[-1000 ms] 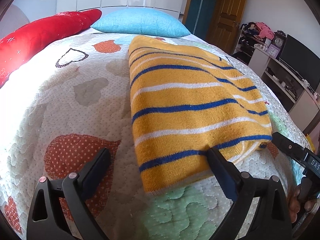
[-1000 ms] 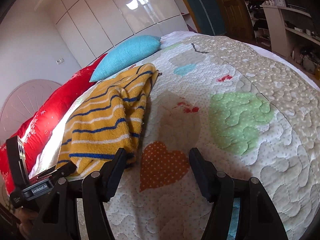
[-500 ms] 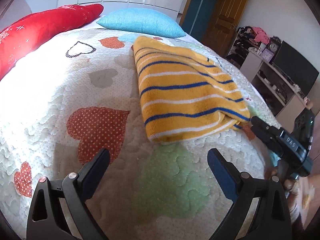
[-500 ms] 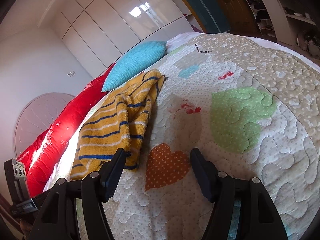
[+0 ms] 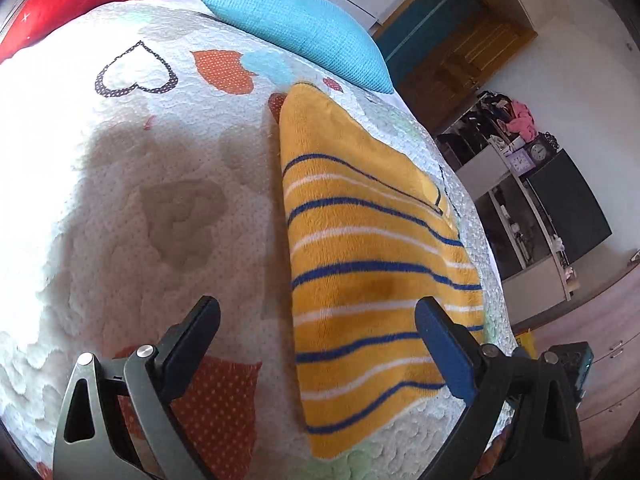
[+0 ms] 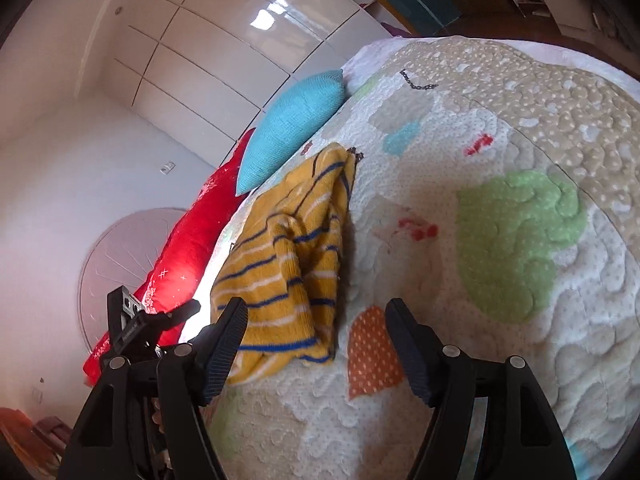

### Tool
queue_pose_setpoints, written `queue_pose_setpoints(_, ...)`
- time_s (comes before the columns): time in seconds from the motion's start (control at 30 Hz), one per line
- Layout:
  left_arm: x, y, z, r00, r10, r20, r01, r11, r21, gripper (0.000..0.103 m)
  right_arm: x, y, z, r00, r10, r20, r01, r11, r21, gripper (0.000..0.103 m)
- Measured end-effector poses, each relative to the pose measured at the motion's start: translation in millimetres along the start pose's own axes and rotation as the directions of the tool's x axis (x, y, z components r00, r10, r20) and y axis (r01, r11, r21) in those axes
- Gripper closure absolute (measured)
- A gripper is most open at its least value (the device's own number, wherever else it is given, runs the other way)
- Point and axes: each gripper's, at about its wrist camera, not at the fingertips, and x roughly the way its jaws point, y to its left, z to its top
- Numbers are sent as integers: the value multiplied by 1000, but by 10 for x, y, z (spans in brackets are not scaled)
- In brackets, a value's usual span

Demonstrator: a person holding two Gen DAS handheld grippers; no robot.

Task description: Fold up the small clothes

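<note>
Quilted heart-print bedspread [image 5: 120, 208] filling both views. Folded yellow striped knit [image 5: 372, 264] lying near its middle, below a turquoise pillow [image 5: 304, 28]. From the left wrist only: flat top layer, dark shelving unit [image 5: 560, 216] beyond the bed. From the right wrist only: rumpled, bunched side [image 6: 296, 256], white wardrobe doors [image 6: 208, 52]. Left gripper [image 5: 316, 344] spread wide, empty. Right gripper [image 6: 316, 344] just widening, nothing between its jaws.

Folded sweater [image 5: 372, 264] on quilt [image 5: 168, 216], pillows [image 5: 304, 28] behind
</note>
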Motion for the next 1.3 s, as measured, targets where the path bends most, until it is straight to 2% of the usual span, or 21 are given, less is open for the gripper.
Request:
queue_pose_setpoints(0.1,189,-75,110,999,-15,-38,17,999,39,6,300,95,250,997,-69,-27,67,995,-71,27)
queue_pose_setpoints(0.2,480,-114,210,992,-68,-110,73,996,41,6,734,100,464,993,-80,-89,74,995,-66,27)
queue_pose_setpoints(0.23,575,-124,231,987,-86,-134,90,995,31,6,870,106,508,992,-70,-106,64,996,-58,28)
queue_pose_setpoints(0.27,638,-144,245,985,-88,-145,94,995,34,6,996,114,533,991,-54,-124,49,998,-45,36)
queue_pose_setpoints(0.3,660,-183,248,985,-91,-147,99,994,50,10,1119,124,542,988,-39,-148,35,999,-25,53)
queue_pose_setpoints(0.33,659,-220,254,983,-102,-152,112,992,61,29,1236,131,537,984,-13,-177,14,1000,7,56)
queue_pose_setpoints(0.43,501,-253,317,986,-88,-138,100,991,83,53,1324,310,542,984,36,-175,-32,999,26,58)
queue_pose_setpoints(0.47,419,-257,351,988,-88,-128,101,990,95,55,1311,416,555,982,65,-176,-65,998,7,60)
queue_pose_setpoints(0.53,238,-276,414,995,-53,-89,64,990,127,55,1275,630,570,978,106,-177,-116,992,-50,62)
queue_pose_setpoints(0.6,88,-258,460,998,-37,-57,45,987,151,53,1274,753,539,980,104,-168,-121,988,-94,62)
queue_pose_setpoints(0.67,62,-166,452,998,-16,-66,25,991,133,42,1331,729,455,984,35,-177,-59,990,-131,62)
queue_pose_setpoints(0.73,133,-67,357,993,68,-98,-55,990,133,39,1422,577,344,977,-71,-201,40,987,-156,56)
queue_pose_setpoints(0.77,175,-26,297,986,105,-126,-86,985,148,36,1427,513,284,976,-87,-202,54,985,-161,45)
queue_pose_setpoints(0.8,175,-1,245,983,118,-137,-96,983,157,36,1371,458,249,979,-73,-190,44,987,-152,45)
queue_pose_setpoints(0.9,-98,-62,136,992,96,-83,-80,981,175,36,1135,459,260,984,-93,-153,69,986,-155,44)
queue_pose_setpoints(1.0,-382,-225,175,999,40,5,-41,977,211,34,865,701,360,992,-124,-28,114,967,-228,44)
queue_pose_setpoints(1.07,-397,-311,259,999,17,27,-22,977,212,25,797,868,470,999,-45,-3,43,975,-220,44)
queue_pose_setpoints(1.13,-264,-359,345,999,25,33,-31,979,204,25,904,968,581,995,75,-64,-84,984,-160,44)
queue_pose_setpoints(1.23,14,-383,306,998,54,19,-57,979,197,25,1391,898,637,950,225,-218,-229,973,5,44)
queue_pose_setpoints(1.27,72,-412,238,995,88,39,-95,971,218,25,1593,825,634,932,241,-271,-236,970,50,44)
queue_pose_setpoints(1.3,102,-469,135,991,121,58,-131,959,252,25,1757,739,623,922,239,-303,-222,971,91,52)
